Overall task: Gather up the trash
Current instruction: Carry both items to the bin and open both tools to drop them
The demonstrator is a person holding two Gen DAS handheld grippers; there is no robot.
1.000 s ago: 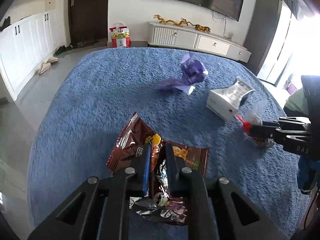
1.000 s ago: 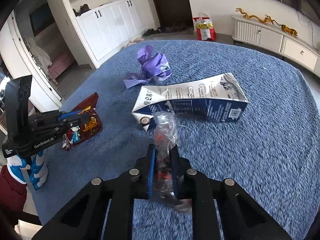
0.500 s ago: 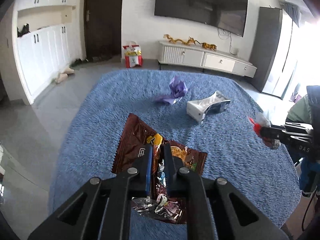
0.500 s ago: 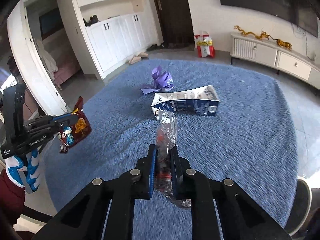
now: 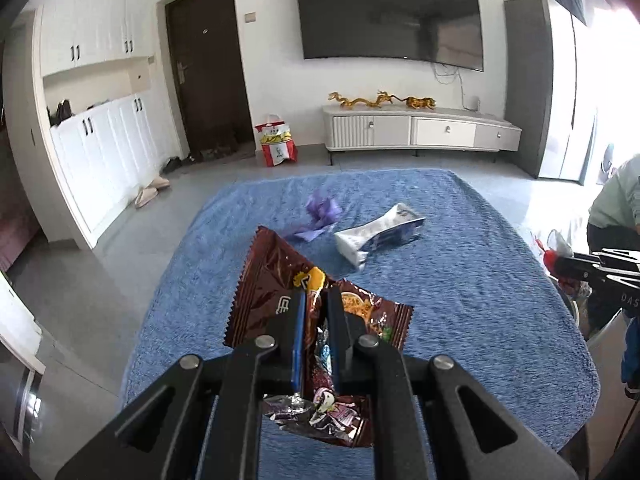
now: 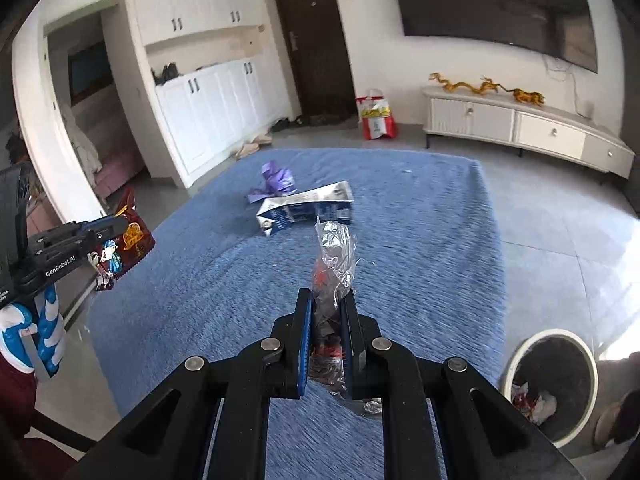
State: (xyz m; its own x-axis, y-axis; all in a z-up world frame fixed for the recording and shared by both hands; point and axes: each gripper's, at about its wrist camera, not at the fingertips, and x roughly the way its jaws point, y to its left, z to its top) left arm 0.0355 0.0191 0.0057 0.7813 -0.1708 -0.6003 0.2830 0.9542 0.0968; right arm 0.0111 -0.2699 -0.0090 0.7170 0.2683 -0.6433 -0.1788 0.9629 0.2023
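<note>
My left gripper (image 5: 316, 300) is shut on a brown snack wrapper (image 5: 272, 280) and holds it above the blue rug (image 5: 460, 300). It also shows in the right wrist view (image 6: 120, 224), with the wrapper (image 6: 132, 240) hanging from it. My right gripper (image 6: 326, 300) is shut on a crumpled clear plastic wrapper (image 6: 334, 248), raised over the rug (image 6: 420, 220). In the left wrist view that gripper (image 5: 560, 264) is at the right edge. A flattened milk carton (image 6: 304, 208) and a purple plastic bag (image 6: 276, 180) lie on the rug.
A round trash bin (image 6: 552, 384) with some waste inside stands on the floor off the rug's near right corner. A TV cabinet (image 5: 420, 132), a red bag (image 5: 276, 144) and white cupboards (image 5: 112, 140) line the far walls. Slippers (image 5: 150, 192) lie left.
Both grippers have risen well above the rug with their wrappers. The carton and purple bag now look smaller and farther. The trash bin has come into the right wrist view.
</note>
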